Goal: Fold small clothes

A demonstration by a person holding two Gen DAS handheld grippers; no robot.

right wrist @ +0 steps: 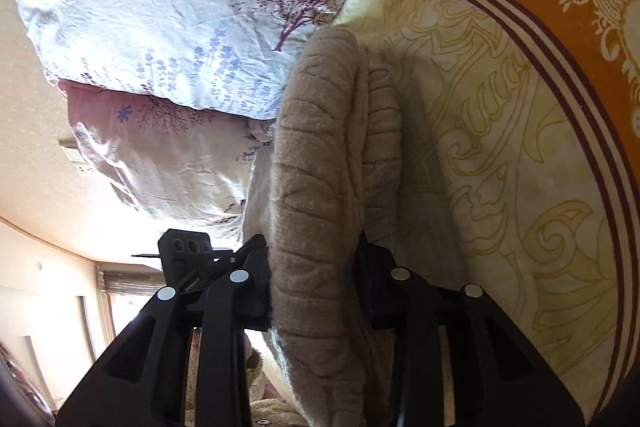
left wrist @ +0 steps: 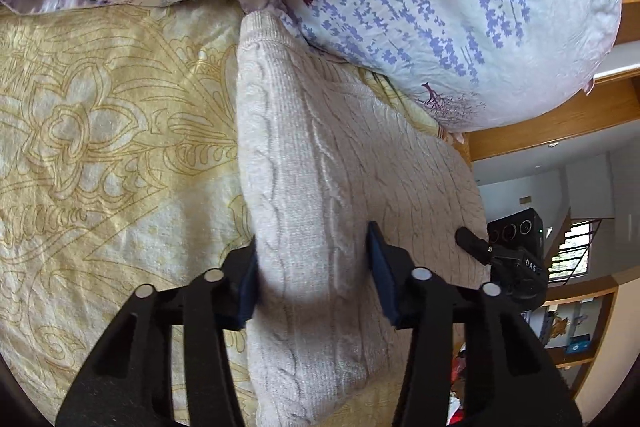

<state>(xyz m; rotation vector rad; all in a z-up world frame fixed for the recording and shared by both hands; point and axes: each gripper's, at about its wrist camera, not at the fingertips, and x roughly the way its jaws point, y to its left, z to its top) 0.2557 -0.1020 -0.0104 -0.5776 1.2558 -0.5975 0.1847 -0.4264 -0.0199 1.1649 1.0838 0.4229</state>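
A cream cable-knit sweater (left wrist: 320, 155) lies folded on a yellow patterned bedspread (left wrist: 100, 147). My left gripper (left wrist: 314, 259) straddles a thick fold of the sweater, its blue-padded jaws standing wide on either side of the knit. In the right wrist view the same sweater (right wrist: 316, 187) appears as a thick doubled fold running away from me. My right gripper (right wrist: 316, 263) is closed on that fold, its jaws pressing the knit from both sides. The other gripper shows in each view, beyond the sweater (left wrist: 516, 251) (right wrist: 188, 255).
A floral duvet (left wrist: 460, 7) is bunched against the sweater's far end and also shows in the right wrist view (right wrist: 180, 7). The bedspread has an orange border (right wrist: 560, 7). Wooden shelving (left wrist: 576, 327) stands beyond the bed's edge.
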